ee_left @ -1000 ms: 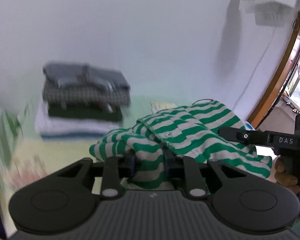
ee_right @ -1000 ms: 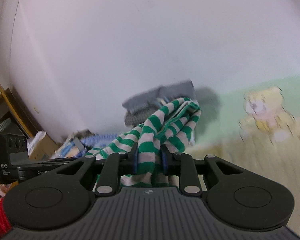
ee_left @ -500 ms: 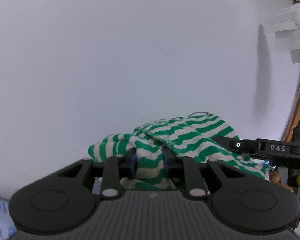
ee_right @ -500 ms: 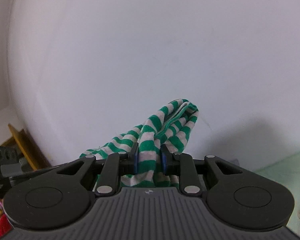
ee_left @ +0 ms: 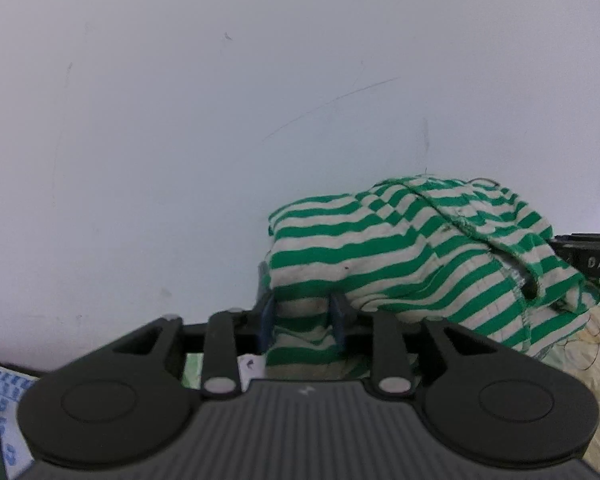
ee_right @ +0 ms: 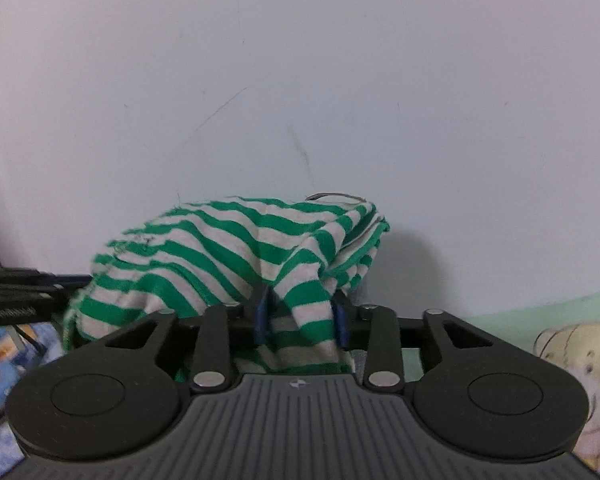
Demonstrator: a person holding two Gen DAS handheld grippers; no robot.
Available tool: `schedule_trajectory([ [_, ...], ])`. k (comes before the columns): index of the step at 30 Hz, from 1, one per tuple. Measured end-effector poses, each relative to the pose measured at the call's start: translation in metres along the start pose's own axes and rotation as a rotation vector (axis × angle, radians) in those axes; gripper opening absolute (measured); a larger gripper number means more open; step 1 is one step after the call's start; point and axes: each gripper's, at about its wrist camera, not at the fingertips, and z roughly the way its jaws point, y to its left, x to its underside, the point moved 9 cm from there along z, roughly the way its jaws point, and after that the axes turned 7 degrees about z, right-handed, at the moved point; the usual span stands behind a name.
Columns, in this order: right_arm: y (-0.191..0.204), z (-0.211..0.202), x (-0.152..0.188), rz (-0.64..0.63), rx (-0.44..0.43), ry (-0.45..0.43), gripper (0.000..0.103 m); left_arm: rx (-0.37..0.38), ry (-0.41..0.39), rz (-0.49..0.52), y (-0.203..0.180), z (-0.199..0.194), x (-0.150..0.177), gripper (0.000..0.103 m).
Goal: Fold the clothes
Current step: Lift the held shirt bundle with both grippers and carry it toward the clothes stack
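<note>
Pale wall fills most of both wrist views, with a strip of mint-green bed sheet (ee_right: 540, 308) printed with a cartoon bear low on the right wrist view. Between the two cameras sits the green-and-white striped garment (ee_left: 400, 248), bunched into a rounded heap close against the wall rather than lying flat.

On the left, the left tongs (ee_left: 302, 320) have just been opening, and cloth lies between the blue pads; the gap looks wider than the fold inside it, so the grip reads as released. Likewise the right tongs (ee_right: 300, 316) have just been opening, with a striped fold draped loosely through the gap, slack and not pinched. The right tool's dark body pokes in at the far right edge of the left view, so both hands are near the same bundle.

My judgement is that the garment is being let go onto the bed. The risk lies in the withdrawal: cloth draped over the pads could snag and be dragged back, undoing whatever fold exists. A frayed seam and loose threads on the heap make catching more likely. Since the heap is humped, it may also slump sideways once unsupported.
</note>
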Motion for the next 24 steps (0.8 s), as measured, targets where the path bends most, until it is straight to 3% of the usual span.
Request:
schedule_trajectory([
  [3, -0.003, -0.003, -0.006, -0.016, 0.015, 0.0, 0.043, -0.004, -0.002, 0.004, 0.0, -0.001, 0.001, 0.033],
  [8, -0.017, -0.03, -0.032, 0.0, 0.084, -0.119, 0.045, -0.04, -0.009, 0.063, 0.0, -0.006, 0.005, 0.038],
  [10, -0.007, -0.042, -0.032, -0.04, 0.062, -0.148, 0.045, -0.046, -0.043, 0.061, -0.002, -0.021, -0.005, 0.039],
  [12, 0.005, -0.046, -0.026, -0.121, 0.093, -0.169, 0.045, -0.054, -0.105, 0.056, 0.0, -0.042, -0.017, 0.04],
  [13, 0.008, -0.043, -0.02, -0.159, 0.135, -0.159, 0.045, -0.058, -0.138, 0.054, 0.0, -0.052, -0.024, 0.042],
  [15, 0.008, -0.03, -0.005, -0.172, 0.18, -0.105, 0.045, -0.04, -0.181, 0.038, -0.005, -0.064, -0.041, 0.062],
  [18, 0.0, -0.013, 0.011, 0.01, 0.136, -0.047, 0.045, 0.005, -0.19, 0.027, -0.024, -0.059, -0.057, 0.069],
  [21, 0.007, -0.01, 0.006, 0.074, 0.084, -0.061, 0.041, -0.006, -0.151, 0.044, -0.038, -0.03, -0.056, 0.069],
  [24, 0.024, 0.0, 0.009, 0.06, 0.029, 0.003, 0.038, -0.059, -0.035, 0.017, -0.028, 0.007, -0.029, 0.068],
])
